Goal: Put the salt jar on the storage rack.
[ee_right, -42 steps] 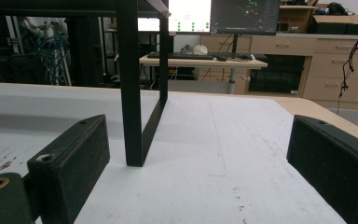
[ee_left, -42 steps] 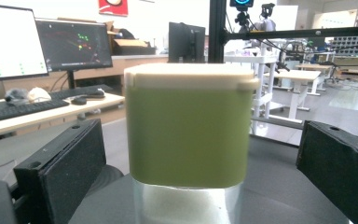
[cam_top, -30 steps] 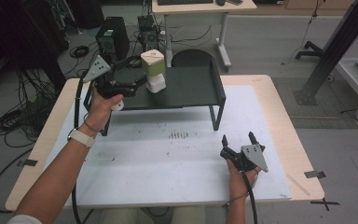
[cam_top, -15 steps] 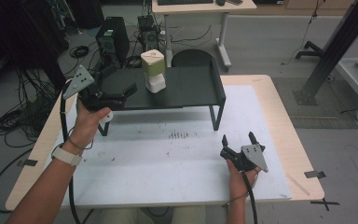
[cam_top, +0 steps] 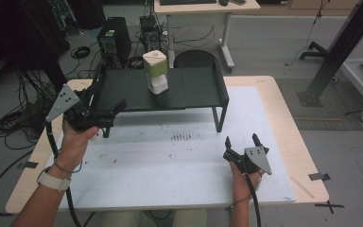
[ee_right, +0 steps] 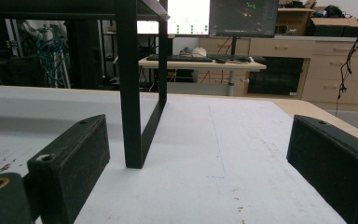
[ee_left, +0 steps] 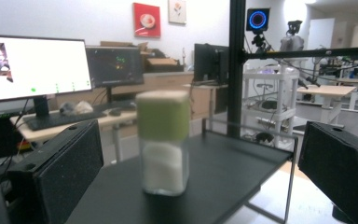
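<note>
Black jaws stand wide apart on the right gripper (cam_top: 240, 144), which rests low on the white surface (cam_top: 170, 165) near the person's edge and holds nothing; its own view looks along the mat toward a leg of the stand (ee_right: 131, 93). Farther up and to the other side, the left gripper (cam_top: 116, 109) is lifted to the height of the black stand (cam_top: 194, 92), just off its left end, with its jaws spread wide and empty — aimed along the shelf top. Beyond it, upright near the middle of the stand and toward the back rail, is the jar (cam_top: 155, 72), clear-sided with white contents and a green lid. In the left gripper view the jar (ee_left: 163, 140) sits between the two jaws but well ahead of them, not yet touched.

The likely next step is a reach along the shelf to close on the jar, and that is where trouble could come. The jar is tall and narrow, so one jaw arriving first — or a grip placed high on the lid — could tip it or push it toward the back rail. The shelf's raised side edge lies near the approach line; clipping it could jolt the stand and rock the jar. The smooth sides might also slip if the grip is off-centre.
</note>
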The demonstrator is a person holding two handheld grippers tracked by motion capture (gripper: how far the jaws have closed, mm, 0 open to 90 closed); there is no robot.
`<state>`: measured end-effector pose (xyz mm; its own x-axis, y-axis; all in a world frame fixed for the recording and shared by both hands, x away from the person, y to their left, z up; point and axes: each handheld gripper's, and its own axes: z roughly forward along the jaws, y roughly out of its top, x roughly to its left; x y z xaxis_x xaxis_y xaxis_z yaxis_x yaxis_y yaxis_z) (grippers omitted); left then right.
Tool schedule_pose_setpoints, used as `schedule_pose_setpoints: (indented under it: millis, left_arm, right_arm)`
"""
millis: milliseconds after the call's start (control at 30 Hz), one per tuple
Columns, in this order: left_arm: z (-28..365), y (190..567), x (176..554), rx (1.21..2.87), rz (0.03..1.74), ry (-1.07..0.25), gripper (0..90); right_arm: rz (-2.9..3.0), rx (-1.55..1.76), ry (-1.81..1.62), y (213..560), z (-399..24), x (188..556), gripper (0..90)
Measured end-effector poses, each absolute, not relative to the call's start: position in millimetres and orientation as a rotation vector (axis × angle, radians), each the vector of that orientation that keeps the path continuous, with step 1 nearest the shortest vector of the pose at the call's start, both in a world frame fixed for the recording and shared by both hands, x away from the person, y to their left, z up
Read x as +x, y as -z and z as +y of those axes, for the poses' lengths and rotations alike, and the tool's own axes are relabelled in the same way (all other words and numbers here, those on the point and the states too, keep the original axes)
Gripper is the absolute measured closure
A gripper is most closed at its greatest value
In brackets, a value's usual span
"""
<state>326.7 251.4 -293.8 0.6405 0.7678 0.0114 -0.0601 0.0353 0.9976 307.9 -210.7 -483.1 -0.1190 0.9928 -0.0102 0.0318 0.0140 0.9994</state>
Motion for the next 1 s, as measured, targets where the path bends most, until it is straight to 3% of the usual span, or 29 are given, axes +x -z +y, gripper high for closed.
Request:
schedule_pose_setpoints:
  millis: [400, 1000]
  left_arm:
    - [284.0, 339.3, 299.3, 1.398, 0.74, -0.758, 0.3]
    - [312.5, 396.6, 289.2, 1.411, 0.847, -0.738, 0.7]
  right_arm:
    - [1.326, 1.162, -1.268, 483.1, -210.4, 307.8, 6.0]
    - [1.323, 1.156, -1.266, 483.2, -210.5, 307.7, 5.9]
